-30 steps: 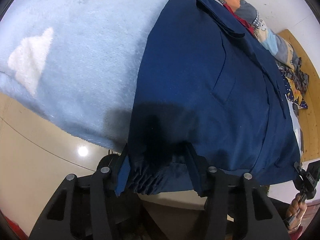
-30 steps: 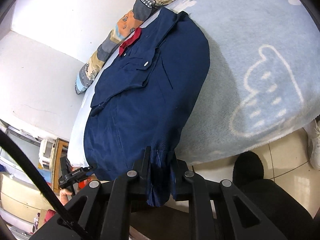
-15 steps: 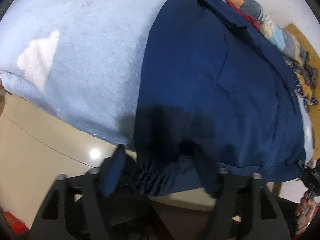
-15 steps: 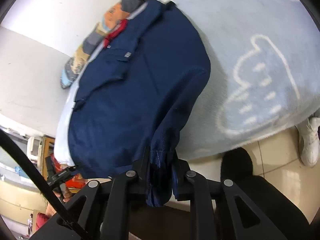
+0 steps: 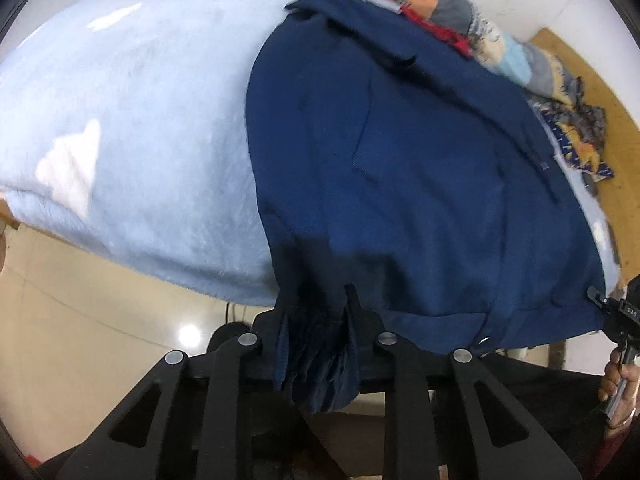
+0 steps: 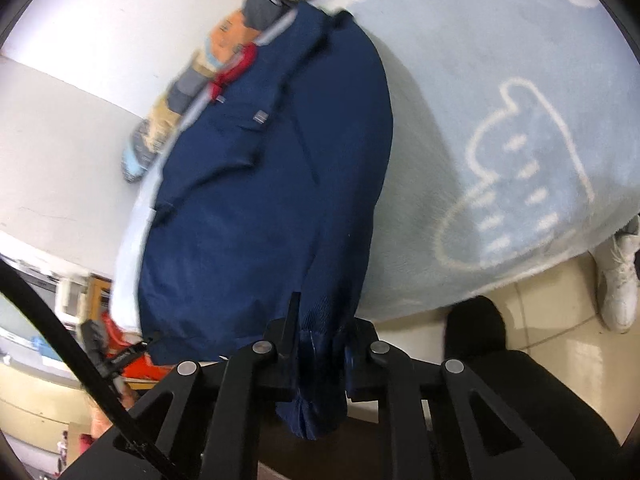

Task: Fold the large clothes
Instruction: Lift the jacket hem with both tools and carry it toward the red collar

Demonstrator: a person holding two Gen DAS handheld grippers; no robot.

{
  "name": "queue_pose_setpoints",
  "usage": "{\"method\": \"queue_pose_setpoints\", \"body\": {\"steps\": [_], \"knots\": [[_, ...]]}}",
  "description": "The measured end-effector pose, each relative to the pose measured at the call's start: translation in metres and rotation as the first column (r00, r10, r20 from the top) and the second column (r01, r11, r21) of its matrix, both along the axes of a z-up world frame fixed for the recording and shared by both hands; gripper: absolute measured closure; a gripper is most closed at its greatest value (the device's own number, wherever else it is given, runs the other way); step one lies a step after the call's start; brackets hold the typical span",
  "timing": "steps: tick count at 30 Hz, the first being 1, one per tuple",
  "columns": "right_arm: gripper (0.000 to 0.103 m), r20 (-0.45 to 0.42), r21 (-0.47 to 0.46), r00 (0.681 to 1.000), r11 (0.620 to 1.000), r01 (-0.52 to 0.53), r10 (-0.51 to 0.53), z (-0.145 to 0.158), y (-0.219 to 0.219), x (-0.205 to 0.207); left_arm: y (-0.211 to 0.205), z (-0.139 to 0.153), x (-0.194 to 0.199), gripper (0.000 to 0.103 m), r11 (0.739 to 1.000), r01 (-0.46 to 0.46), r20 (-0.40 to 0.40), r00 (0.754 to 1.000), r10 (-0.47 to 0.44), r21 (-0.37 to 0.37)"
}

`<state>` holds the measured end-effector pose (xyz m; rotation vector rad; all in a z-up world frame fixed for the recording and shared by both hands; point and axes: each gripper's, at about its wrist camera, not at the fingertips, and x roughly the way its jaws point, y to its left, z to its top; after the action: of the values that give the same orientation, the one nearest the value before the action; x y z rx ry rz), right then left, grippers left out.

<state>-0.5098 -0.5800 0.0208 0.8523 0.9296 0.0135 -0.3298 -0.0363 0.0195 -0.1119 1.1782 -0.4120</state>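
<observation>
We are seeing the navy jacket (image 5: 420, 184) lying on the light blue blanket (image 5: 140, 120); left gripper (image 5: 316, 340) and right gripper (image 6: 320, 344) are both clamping its bunched hem at the blanket's edge. Patterned quilt (image 5: 500, 48) lying beyond the collar.

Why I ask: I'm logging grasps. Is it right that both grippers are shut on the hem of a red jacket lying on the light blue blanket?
Not quite: the jacket is navy blue, as the left wrist view shows. Both the left gripper and right gripper are shut on its hem, over the light blue blanket.
</observation>
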Motion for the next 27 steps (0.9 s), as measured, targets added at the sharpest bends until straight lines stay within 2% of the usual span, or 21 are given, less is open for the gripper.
{"method": "queue_pose_setpoints", "body": {"steps": [3, 8, 13, 17, 22, 27], "knots": [[0.086, 0.096, 0.073, 0.995, 0.997, 0.001, -0.008, 0.016, -0.004, -0.002, 0.003, 0.015, 0.004, 0.081, 0.998, 0.010, 0.036, 0.999, -0.008, -0.066], [0.086, 0.202, 0.119, 0.979, 0.993, 0.001, -0.025, 0.041, -0.009, 0.004, -0.003, 0.046, 0.018, 0.081, 0.980, -0.018, 0.087, 0.996, 0.035, -0.197], [0.086, 0.275, 0.134, 0.960, 0.991, 0.010, -0.046, 0.076, -0.016, 0.023, -0.002, 0.091, 0.046, 0.081, 0.947, -0.026, 0.144, 0.987, 0.076, -0.320], [0.086, 0.322, 0.117, 0.945, 0.993, 0.010, -0.047, 0.108, -0.029, 0.047, -0.001, 0.124, 0.076, 0.081, 0.934, -0.008, 0.188, 0.979, 0.080, -0.357], [0.086, 0.347, 0.093, 0.936, 0.995, 0.031, -0.062, 0.134, -0.050, 0.081, -0.003, 0.146, 0.120, 0.081, 0.921, -0.010, 0.207, 0.974, 0.098, -0.389], [0.086, 0.358, 0.070, 0.931, 0.996, 0.047, -0.069, 0.153, -0.074, 0.128, -0.016, 0.164, 0.179, 0.081, 0.923, -0.010, 0.210, 0.973, 0.098, -0.385]]}}
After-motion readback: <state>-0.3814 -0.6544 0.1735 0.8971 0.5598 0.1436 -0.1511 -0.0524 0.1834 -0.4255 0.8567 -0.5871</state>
